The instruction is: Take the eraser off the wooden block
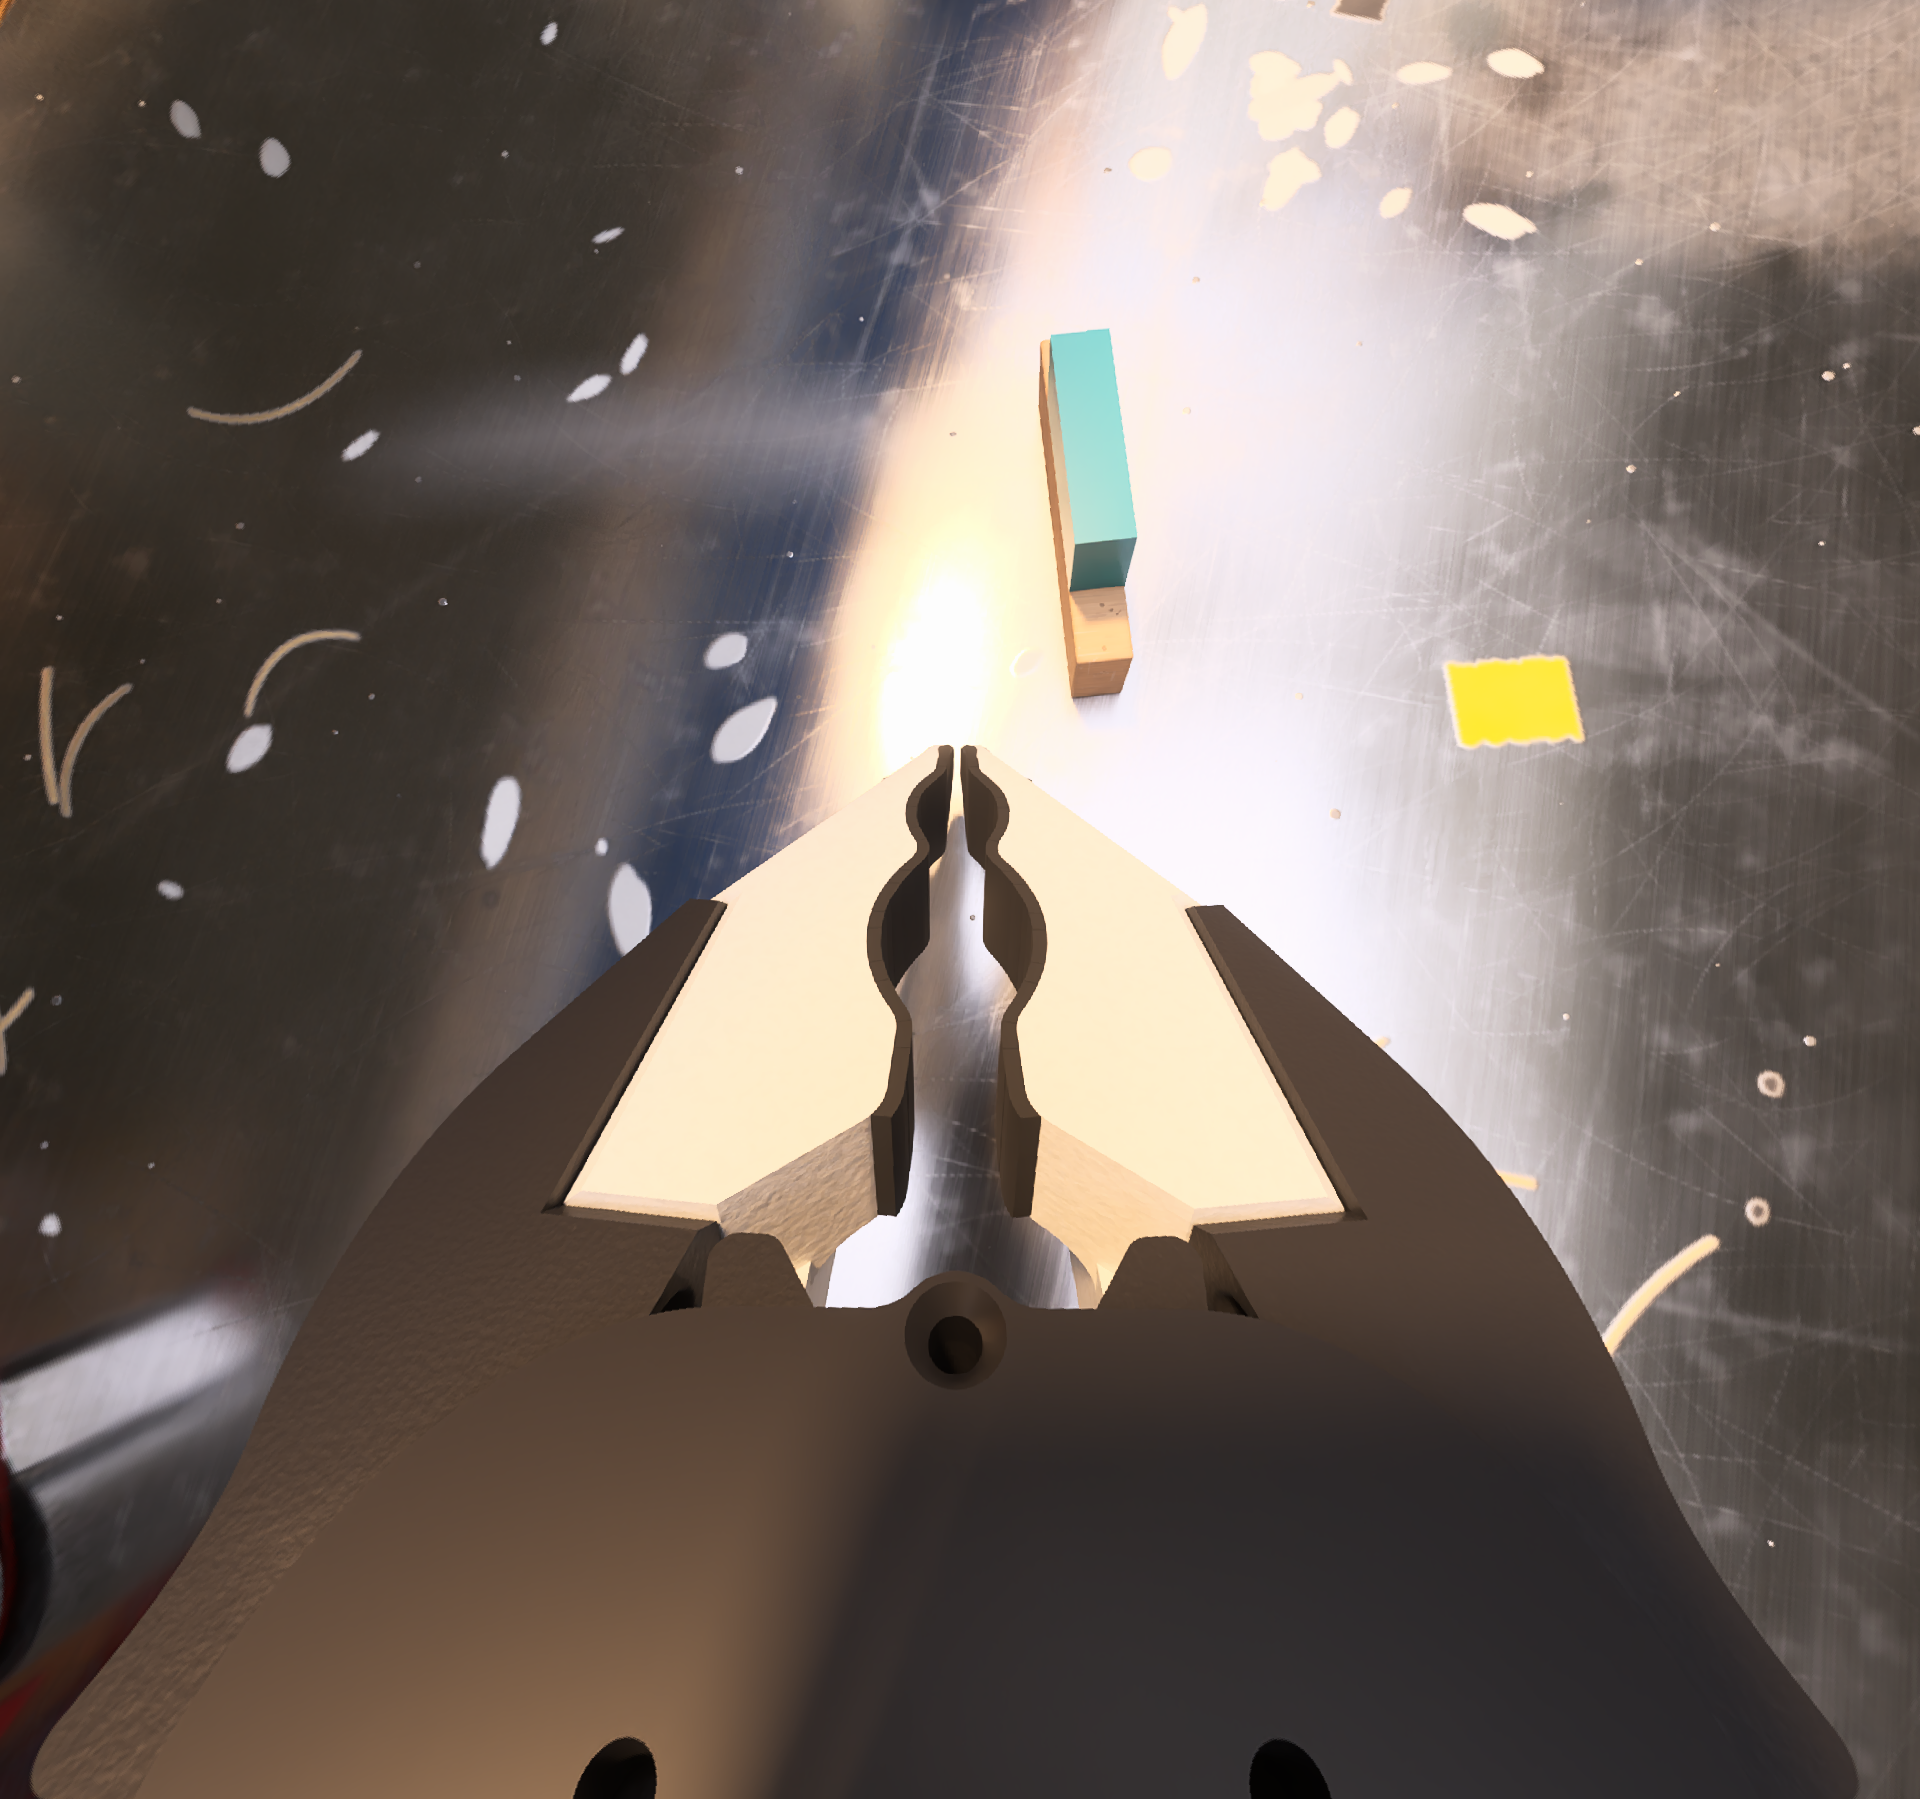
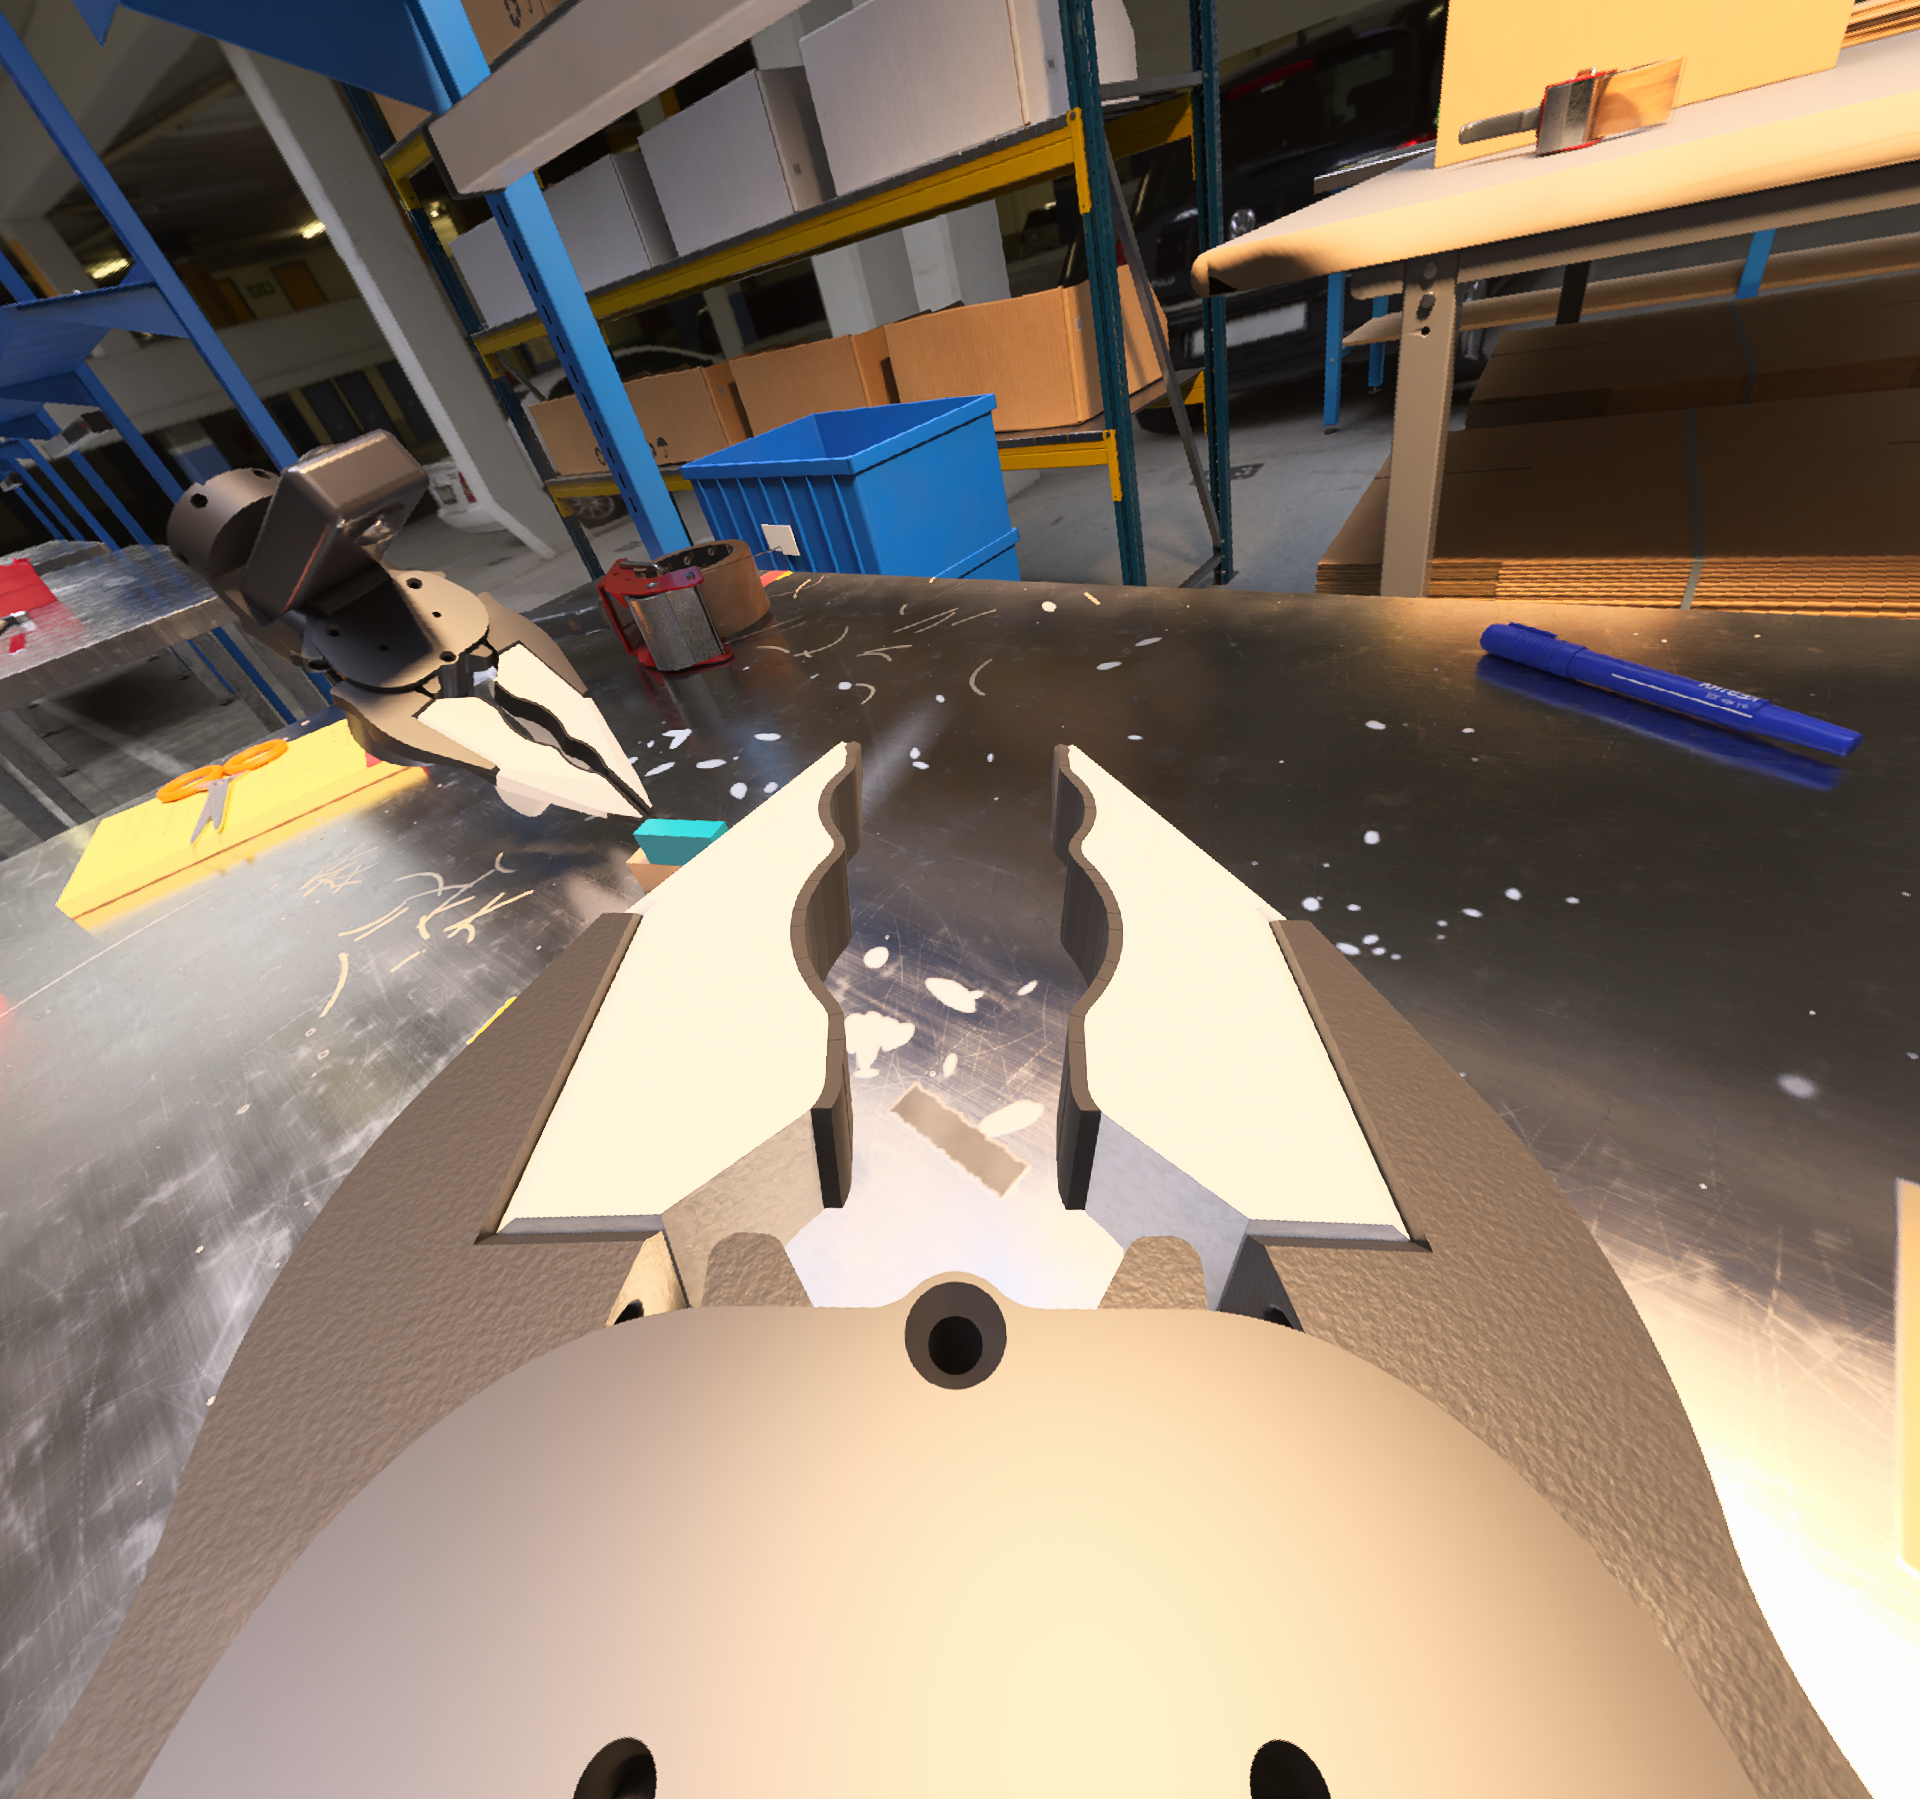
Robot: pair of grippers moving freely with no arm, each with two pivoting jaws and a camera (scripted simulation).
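A teal eraser [image 1: 1091, 445] lies lengthwise on a narrow wooden block [image 1: 1099, 648] on the scratched metal table [image 1: 1558, 918]. My left gripper [image 1: 956, 757] is shut and empty, its tips just short of the block's near end and a little to its left. In the right wrist view the eraser [image 2: 677, 837] and a corner of the block [image 2: 650, 874] peek out beside my right gripper's left finger, with the left gripper [image 2: 636, 799] pointing down next to them. My right gripper [image 2: 956, 762] is open and empty, to the right of the eraser.
A yellow patch [image 1: 1512, 700] marks the table to the right of the block. A tape dispenser [image 2: 681, 606], a blue marker [image 2: 1662, 689], and orange scissors [image 2: 218, 778] on a yellow pad [image 2: 208, 840] lie on the table. Shelving and a blue bin [image 2: 862, 482] stand beyond.
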